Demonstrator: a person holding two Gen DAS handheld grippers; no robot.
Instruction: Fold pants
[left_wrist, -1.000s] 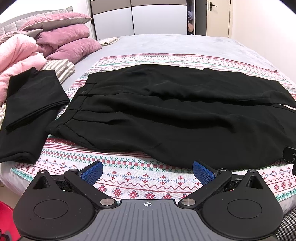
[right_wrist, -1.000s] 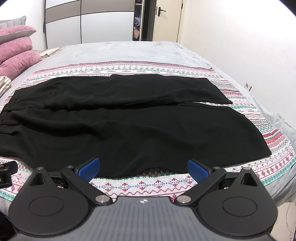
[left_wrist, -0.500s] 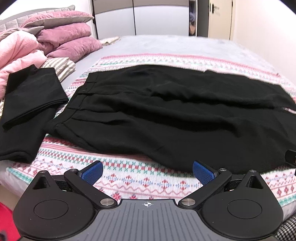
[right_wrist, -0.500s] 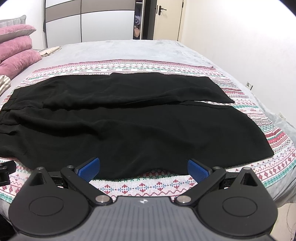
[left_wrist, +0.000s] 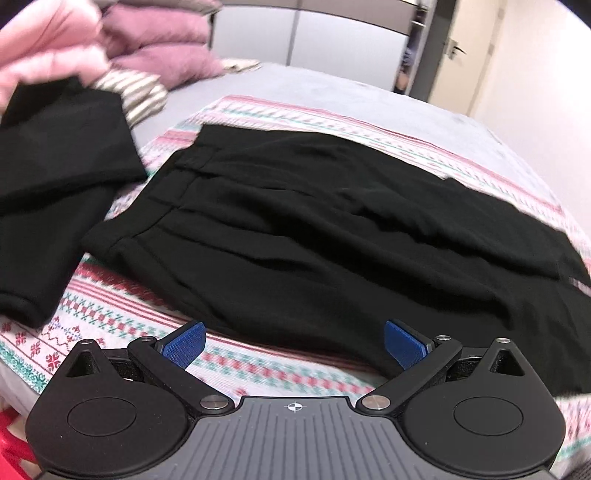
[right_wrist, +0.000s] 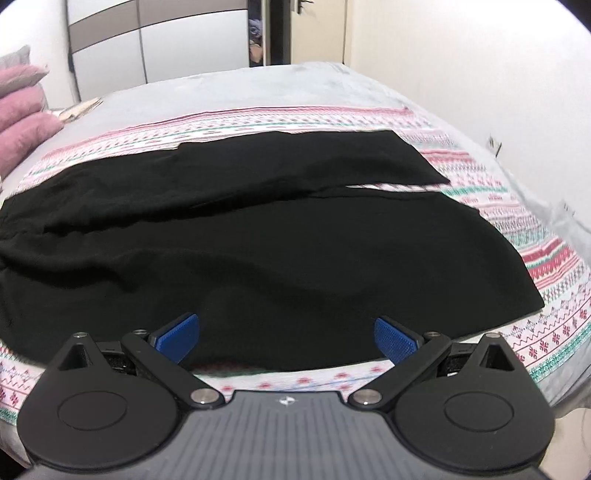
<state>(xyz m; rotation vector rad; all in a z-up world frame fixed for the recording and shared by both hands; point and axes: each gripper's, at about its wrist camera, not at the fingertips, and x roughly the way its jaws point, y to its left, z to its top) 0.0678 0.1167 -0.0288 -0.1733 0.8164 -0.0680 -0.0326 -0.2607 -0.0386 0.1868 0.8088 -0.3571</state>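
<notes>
Black pants (left_wrist: 314, 236) lie spread flat across a patterned blanket (left_wrist: 122, 317) on the bed, waistband to the left and both legs running right. In the right wrist view the two pant legs (right_wrist: 295, 243) end near the bed's right side. My left gripper (left_wrist: 293, 347) hovers open over the near edge of the pants, close to the waist end, with nothing between its blue pads. Over the near edge of the front leg, my right gripper (right_wrist: 286, 339) is open too and holds nothing.
A second black garment (left_wrist: 55, 177), folded, lies left of the pants. Pink pillows (left_wrist: 162, 55) and a striped cloth (left_wrist: 136, 92) sit at the bed's head. The blanket (right_wrist: 554, 288) drops off at the near and right bed edges. A wardrobe (right_wrist: 147, 48) and door stand behind.
Both grippers have moved forward and lower toward the near edge of the pants; the left view has tilted and blurred. The jaws stay open and the pants have not moved.
</notes>
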